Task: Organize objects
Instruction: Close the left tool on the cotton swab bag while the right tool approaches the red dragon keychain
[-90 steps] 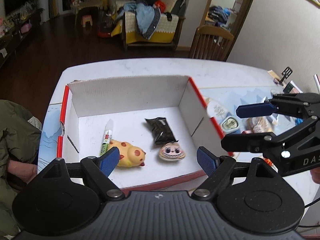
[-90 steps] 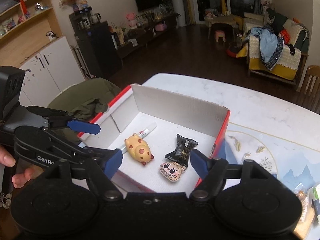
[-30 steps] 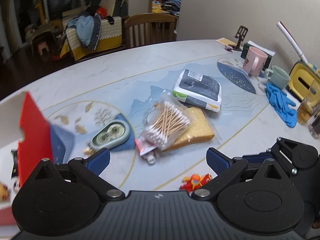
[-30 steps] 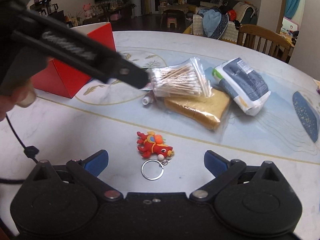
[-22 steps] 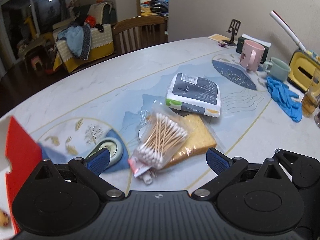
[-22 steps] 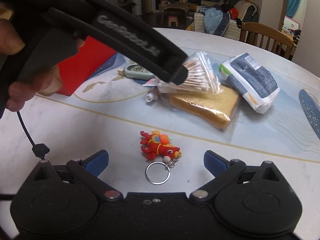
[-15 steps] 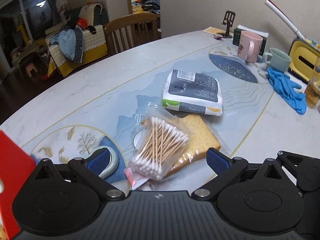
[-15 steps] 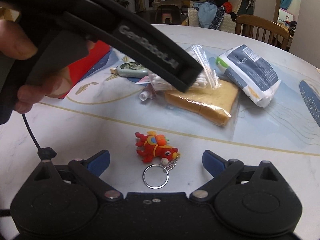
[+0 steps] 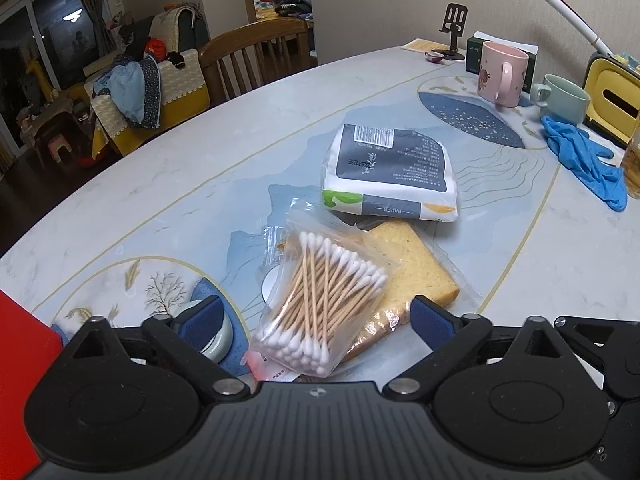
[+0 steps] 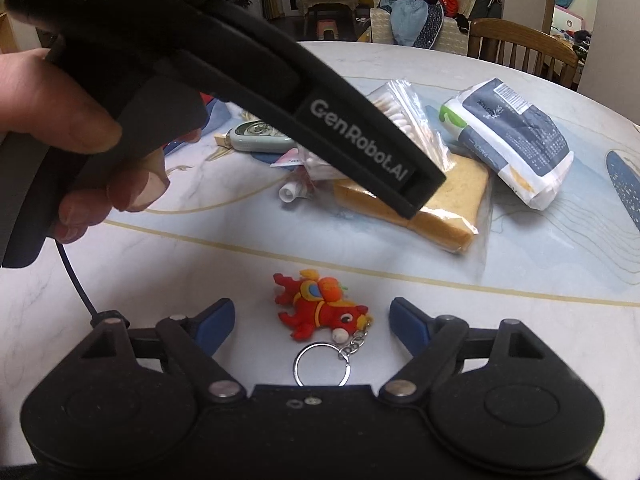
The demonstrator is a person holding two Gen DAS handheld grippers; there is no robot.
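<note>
Nearer now: cotton swabs (image 9: 320, 308) atop bread (image 9: 416, 276).

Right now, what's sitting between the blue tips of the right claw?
In the right wrist view, a red toy keychain lies on the table between the closing right claw's tips, still untouched.

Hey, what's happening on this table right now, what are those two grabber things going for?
A person is tidying the table with a handheld gripper in each hand. The left gripper is closing around the bag of cotton swabs, which lies on the wrapped bread slice. The right gripper is closing around the red keychain toy. Neither pair of pads touches its item yet; both still rest on the table.
</note>
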